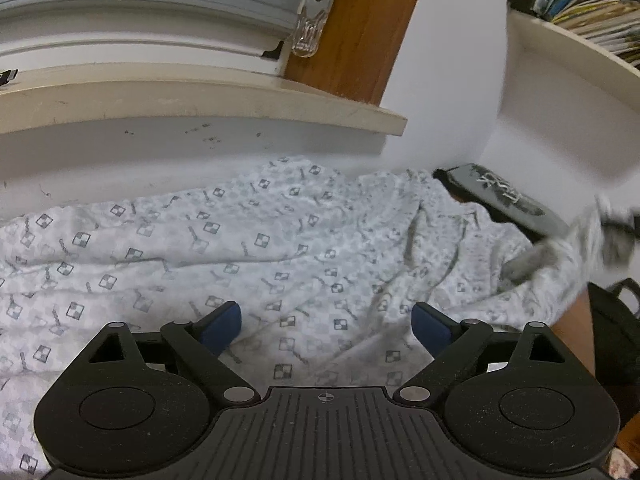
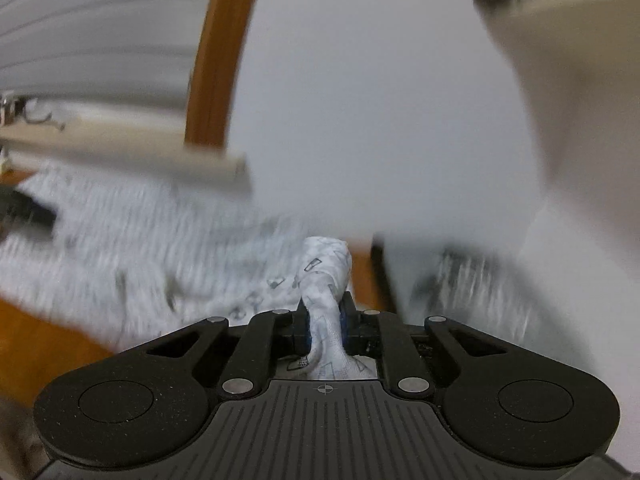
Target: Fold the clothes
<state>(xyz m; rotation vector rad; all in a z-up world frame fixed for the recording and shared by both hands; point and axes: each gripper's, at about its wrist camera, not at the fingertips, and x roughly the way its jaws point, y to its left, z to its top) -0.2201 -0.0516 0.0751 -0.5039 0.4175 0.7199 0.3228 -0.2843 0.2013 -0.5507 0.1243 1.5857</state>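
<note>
Gathering the printed garment (image 1: 248,248), which lies crumpled on the table, I have my right gripper (image 2: 325,326) pinching a bunched corner, seemingly lifting it through blur. My left gripper (image 1: 326,326) hovers spread above the cloth; next it must grab the opposite edge.

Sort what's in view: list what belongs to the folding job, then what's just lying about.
Part of the job:
- patterned garment, spread out
- right hand-held gripper, shut on a bunched fold of the garment
- left hand-held gripper, open above the cloth

Just lying about:
- dark book
- shelf of books
- blind-cord clip
</note>
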